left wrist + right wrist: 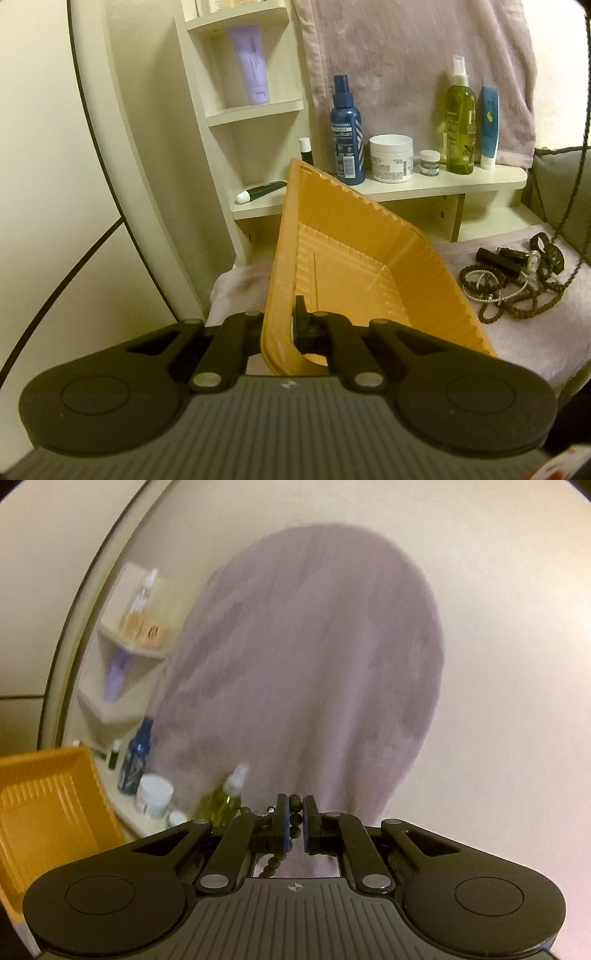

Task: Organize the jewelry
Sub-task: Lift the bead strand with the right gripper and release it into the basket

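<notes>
A: Left gripper (284, 325) status?

B: Clamped on the near wall of the orange tray (354, 266). One finger inside the tray, the other outside, wall between them. Tray is lifted and tilted, its far corner in front of the shelf (443, 184). Inside looks bare as far as I can see.

A: Right gripper (295, 823)?

B: Pinching a dark bead string (295, 818). Beads sit between the pads at the tips, and more of the string hangs down behind the fingers toward the gripper body. Pointed at a mauve towel (314, 664) hanging on the wall. Frame is motion-blurred.

A: Rest of the jewelry?

B: To the right of the tray, lying on the pale cloth (517, 332). Tangle of brown bead strands (517, 306), a white pearl strand (491, 291) looped through them, a watch (533, 260) at the back, and a black cylinder (498, 260) just beside the watch. All apart from the tray.

A: Tray seen from the right wrist?

B: Yes, tray (44, 805) at the lower left, left of the gripper and not touching it.

A: Shelf contents?

B: Behind the tray: blue spray bottle (347, 136), white jar (390, 157), small jar (428, 162), green spray bottle (460, 125), blue tube (489, 125). Left of the tray's far corner, a dark tube (262, 190) lies flat. Lilac tube (251, 66) stands in the corner rack above.
</notes>
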Demonstrator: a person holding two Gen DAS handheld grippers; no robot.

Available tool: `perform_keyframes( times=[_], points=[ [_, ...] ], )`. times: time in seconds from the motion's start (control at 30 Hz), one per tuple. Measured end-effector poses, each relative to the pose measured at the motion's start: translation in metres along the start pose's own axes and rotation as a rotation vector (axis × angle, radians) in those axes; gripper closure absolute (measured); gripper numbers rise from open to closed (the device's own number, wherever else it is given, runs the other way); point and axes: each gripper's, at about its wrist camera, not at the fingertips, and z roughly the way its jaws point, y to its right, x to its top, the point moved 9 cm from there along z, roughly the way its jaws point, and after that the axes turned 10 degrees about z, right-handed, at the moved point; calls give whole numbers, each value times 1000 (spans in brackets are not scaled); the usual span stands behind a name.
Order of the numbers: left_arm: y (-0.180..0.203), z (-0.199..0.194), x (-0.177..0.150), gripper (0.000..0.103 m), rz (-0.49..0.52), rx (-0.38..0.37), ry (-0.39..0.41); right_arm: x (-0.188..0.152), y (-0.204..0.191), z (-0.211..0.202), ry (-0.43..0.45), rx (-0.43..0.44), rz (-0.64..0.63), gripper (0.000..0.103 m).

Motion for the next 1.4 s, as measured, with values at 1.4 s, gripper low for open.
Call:
perform_keyframes(
  times=[1.4],
  points=[
    [-8,4,-5,99,25,-40,-5,49,-204,55,-137,580,25,96]
  ],
)
